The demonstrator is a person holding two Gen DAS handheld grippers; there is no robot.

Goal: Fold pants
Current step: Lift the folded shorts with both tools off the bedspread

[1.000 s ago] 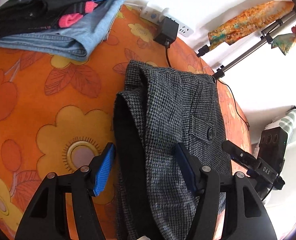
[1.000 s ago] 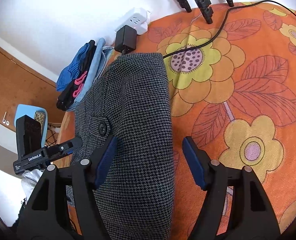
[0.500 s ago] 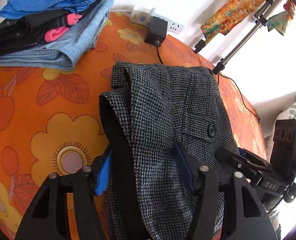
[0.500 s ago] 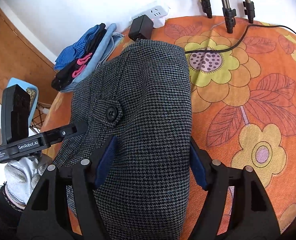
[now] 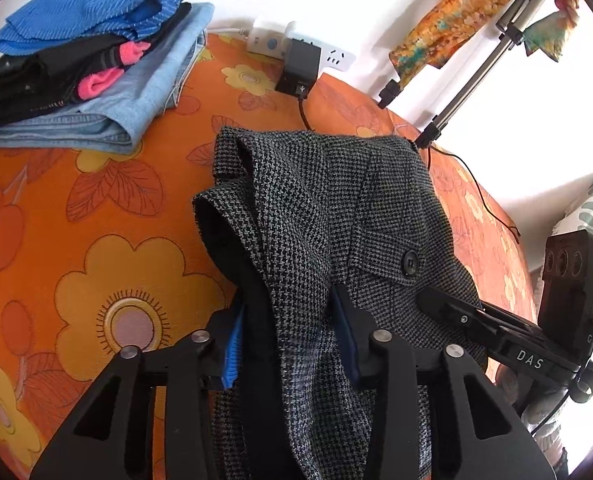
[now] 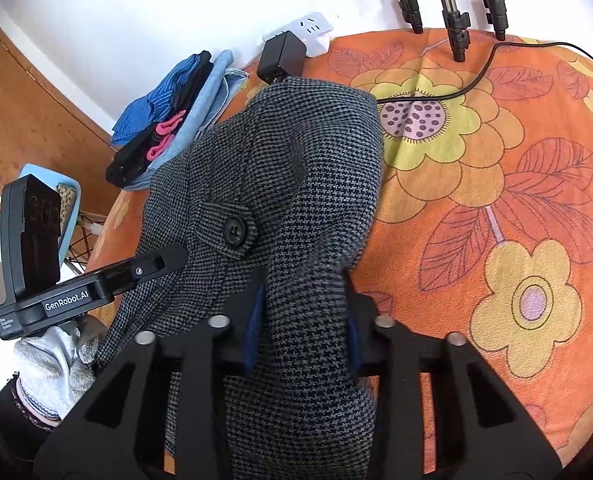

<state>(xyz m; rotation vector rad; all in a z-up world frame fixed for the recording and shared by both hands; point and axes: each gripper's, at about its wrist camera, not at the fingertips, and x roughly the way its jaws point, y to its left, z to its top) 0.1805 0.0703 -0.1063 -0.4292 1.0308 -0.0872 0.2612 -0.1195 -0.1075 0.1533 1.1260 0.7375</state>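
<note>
Both grippers are biting now, jaws just closed in on the cloth. The left gripper (image 5: 284, 332) has a bunched ridge of the grey checked pants (image 5: 328, 216) pinched between its blue pads, dark lining showing on its outer side, and the right gripper (image 6: 300, 320) has squeezed a thick fold of the same pants (image 6: 280, 168), the cloth puckering where the pads press. The pants lie on the orange flowered cover (image 6: 516, 200), already doubled over, with the button (image 5: 410, 261) of the back pocket just beyond the left gripper and between the two grips. From here the risk, as I read it, is in those bites: each looks like several layers gathered unevenly, so a lift could let an inner layer slide out and the fold come apart. If the two hands rise at different rates, the cloth between them by the button could twist or sag. Beyond the pants' far edge sit a black plug (image 5: 300, 66) and its cord (image 6: 472, 84); carrying the near end over too far could drag cloth onto them. The stack of folded clothes (image 5: 96, 76), off to the far left of the pants, looks safely clear.
</note>
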